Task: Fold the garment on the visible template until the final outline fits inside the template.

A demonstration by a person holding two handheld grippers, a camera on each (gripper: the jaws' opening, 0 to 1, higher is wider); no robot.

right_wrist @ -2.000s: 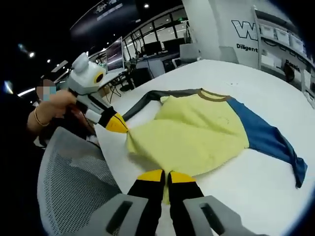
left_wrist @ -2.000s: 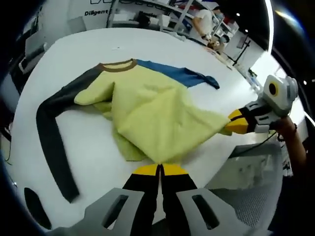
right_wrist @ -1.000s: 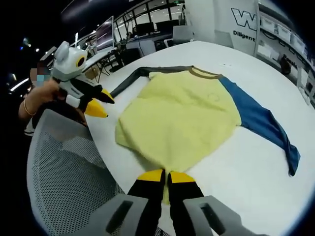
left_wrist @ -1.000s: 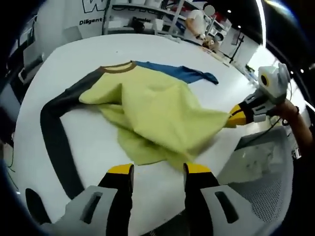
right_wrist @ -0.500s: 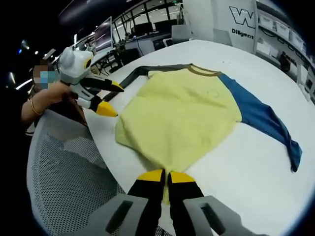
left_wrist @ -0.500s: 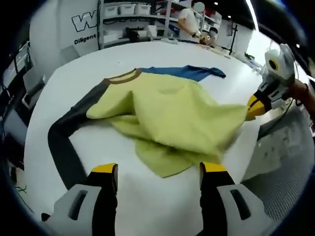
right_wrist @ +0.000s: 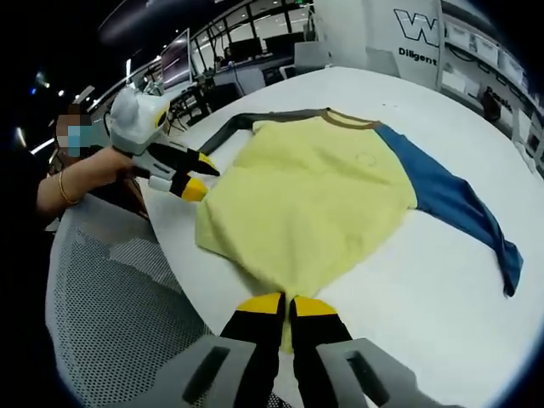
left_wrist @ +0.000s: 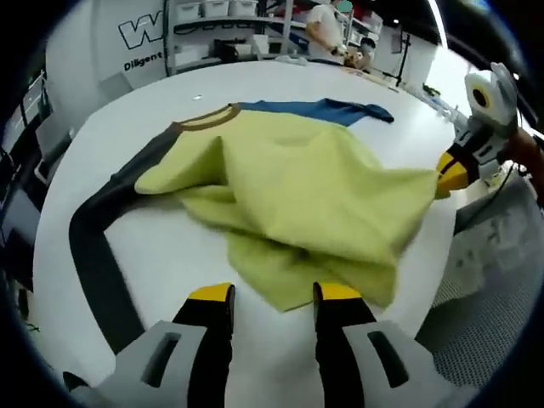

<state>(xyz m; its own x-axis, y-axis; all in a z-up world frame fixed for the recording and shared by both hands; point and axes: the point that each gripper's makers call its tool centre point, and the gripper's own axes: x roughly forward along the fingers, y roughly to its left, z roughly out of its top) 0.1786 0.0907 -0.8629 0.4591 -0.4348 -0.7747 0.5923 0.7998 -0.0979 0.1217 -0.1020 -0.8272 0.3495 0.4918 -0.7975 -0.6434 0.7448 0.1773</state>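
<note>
Right tool (right_wrist: 283, 303) is clamped on the shirt (right_wrist: 310, 200) hem at the desk (right_wrist: 425, 289) edge, left tool (left_wrist: 274, 293) gapes empty beside it; one-corner pull may skew the fold.

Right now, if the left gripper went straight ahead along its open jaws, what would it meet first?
Most likely the near folded edge of the yellow shirt body, which lies on the white table just beyond the left gripper. Height above the cloth is unclear, so it might skim over the top.
</note>
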